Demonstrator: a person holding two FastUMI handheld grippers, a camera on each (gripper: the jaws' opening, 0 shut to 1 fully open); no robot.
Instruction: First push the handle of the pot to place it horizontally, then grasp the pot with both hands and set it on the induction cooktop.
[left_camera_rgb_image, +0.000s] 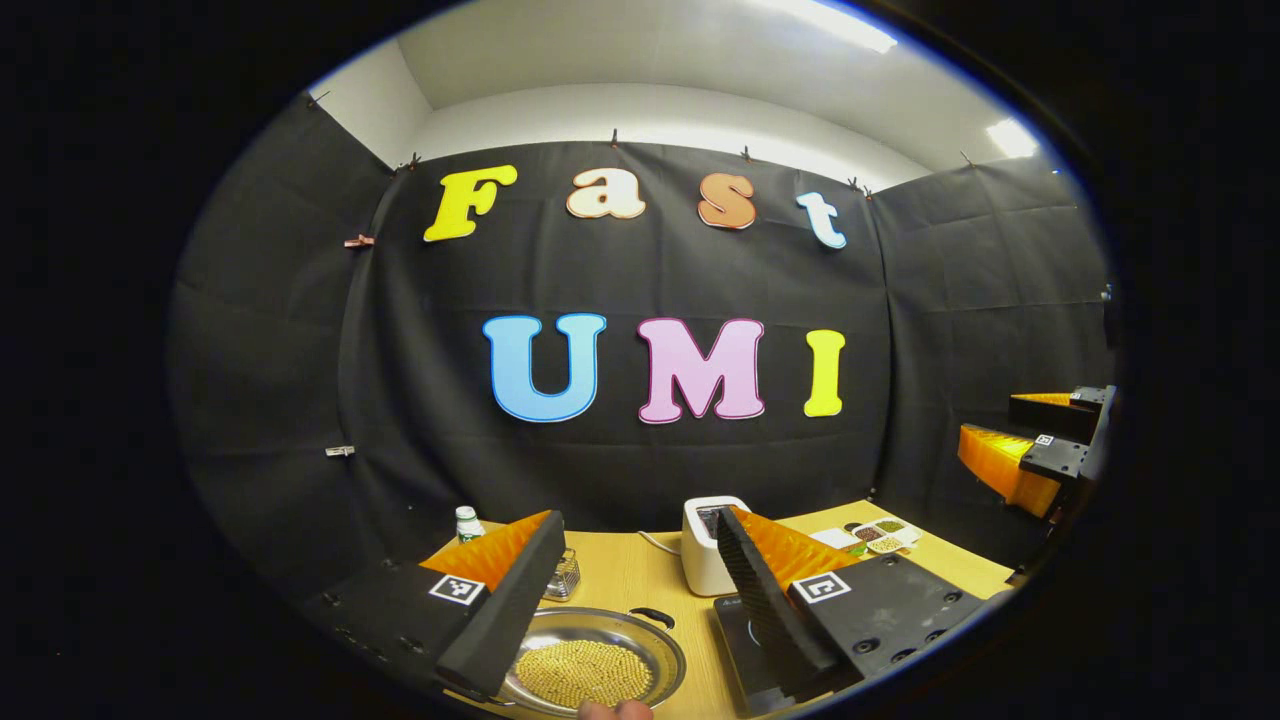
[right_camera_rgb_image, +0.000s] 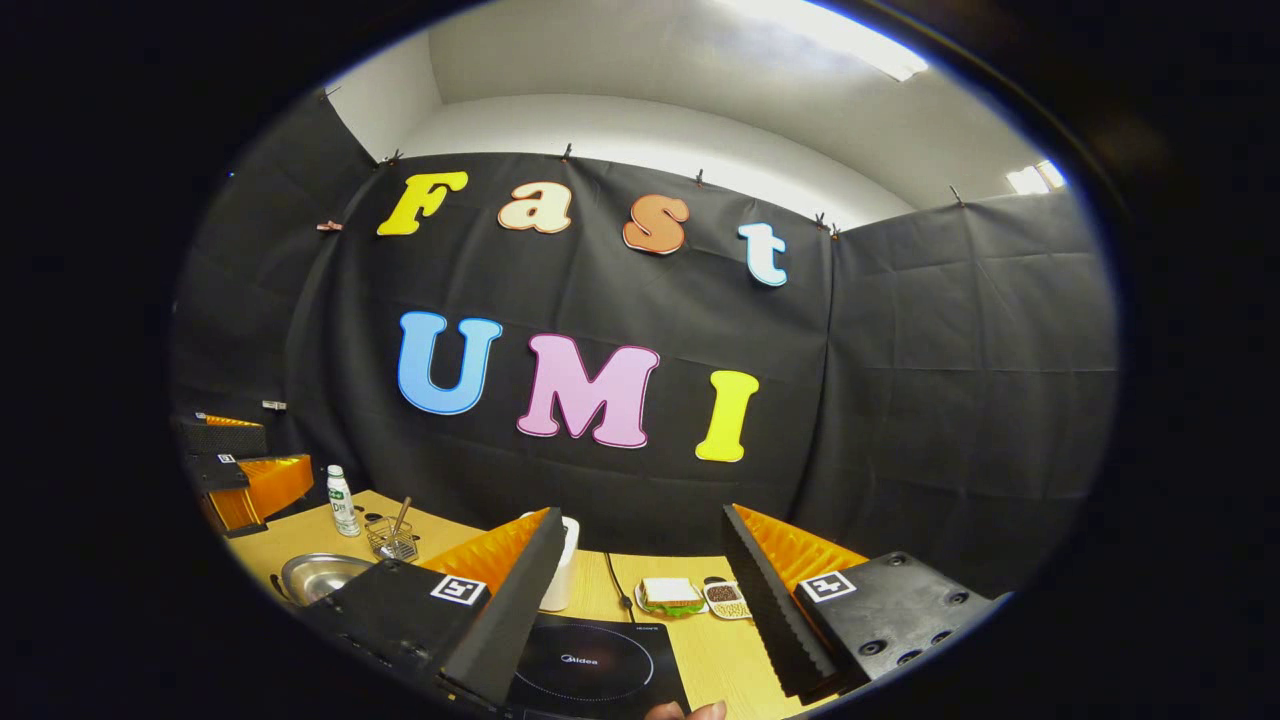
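Observation:
A shallow steel pot (left_camera_rgb_image: 590, 660) holding yellow beans sits on the wooden table just below my left gripper (left_camera_rgb_image: 638, 520), whose fingers are open and empty above it. A black handle (left_camera_rgb_image: 652, 617) shows at the pot's far right rim. The black induction cooktop (left_camera_rgb_image: 745, 640) lies right of the pot, partly behind my right-hand finger. In the right gripper view the cooktop (right_camera_rgb_image: 590, 665) lies under my open, empty right gripper (right_camera_rgb_image: 642, 512), and the pot (right_camera_rgb_image: 315, 575) is at the far left. The left gripper (right_camera_rgb_image: 262, 448) hangs above it.
A white toaster (left_camera_rgb_image: 705, 545) stands behind the cooktop. A small bottle (right_camera_rgb_image: 341, 500) and a wire basket (right_camera_rgb_image: 392, 540) sit at the back left. A sandwich (right_camera_rgb_image: 670, 595) and small dishes (left_camera_rgb_image: 880, 535) lie at the back right. The right gripper (left_camera_rgb_image: 990, 420) hovers at the right edge.

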